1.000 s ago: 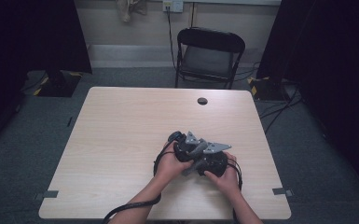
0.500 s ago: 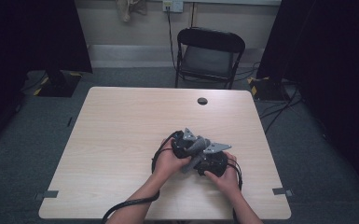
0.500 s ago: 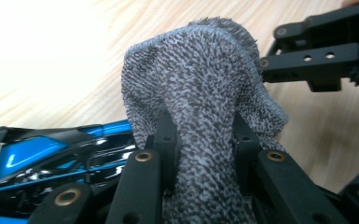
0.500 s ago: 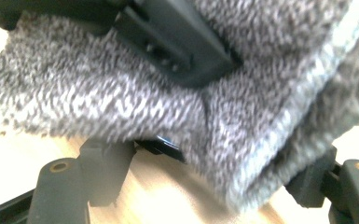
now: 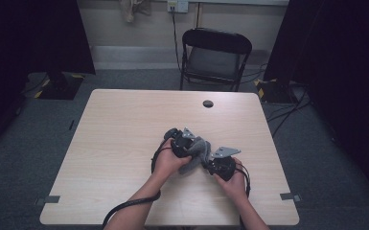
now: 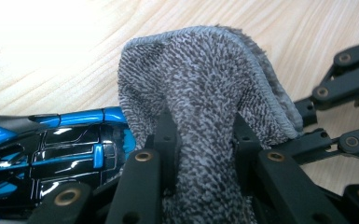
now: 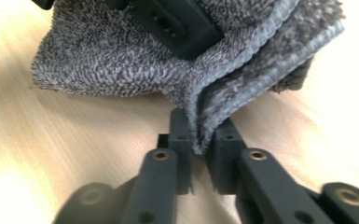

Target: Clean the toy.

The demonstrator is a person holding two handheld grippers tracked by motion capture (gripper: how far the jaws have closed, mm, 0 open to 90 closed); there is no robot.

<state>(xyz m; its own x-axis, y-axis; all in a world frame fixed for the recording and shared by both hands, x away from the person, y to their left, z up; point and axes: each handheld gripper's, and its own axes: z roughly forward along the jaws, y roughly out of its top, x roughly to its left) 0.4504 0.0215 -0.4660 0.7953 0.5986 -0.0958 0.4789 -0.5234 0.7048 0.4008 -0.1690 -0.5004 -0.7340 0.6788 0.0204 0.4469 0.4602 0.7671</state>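
Note:
A grey terry cloth (image 5: pixel 195 156) is bunched between my two grippers, low over the table's near middle. My left gripper (image 5: pixel 191 149) is shut on a thick fold of the cloth (image 6: pixel 200 79), which bulges up over both its jaws (image 6: pixel 200 135). My right gripper (image 5: pixel 207 162) has just been closing, and it now pinches the cloth's hemmed edge (image 7: pixel 233 70) between its pads (image 7: pixel 198 135). One black jaw of the left gripper (image 7: pixel 172 18) crosses the top of the right gripper view. The right gripper's black linkages (image 6: pixel 345 88) reach in from the right of the left gripper view.
The pale wooden table (image 5: pixel 115 143) has a black round cable hole (image 5: pixel 208 103) near its far edge. A black folding chair (image 5: pixel 215 57) stands behind it. A glossy blue and black part (image 6: pixel 51 149) lies low at the left of the left gripper view.
Both hands keep nearly the same place, close together. The left gripper has edged slightly. The earlier frames are too small to show the jaws.

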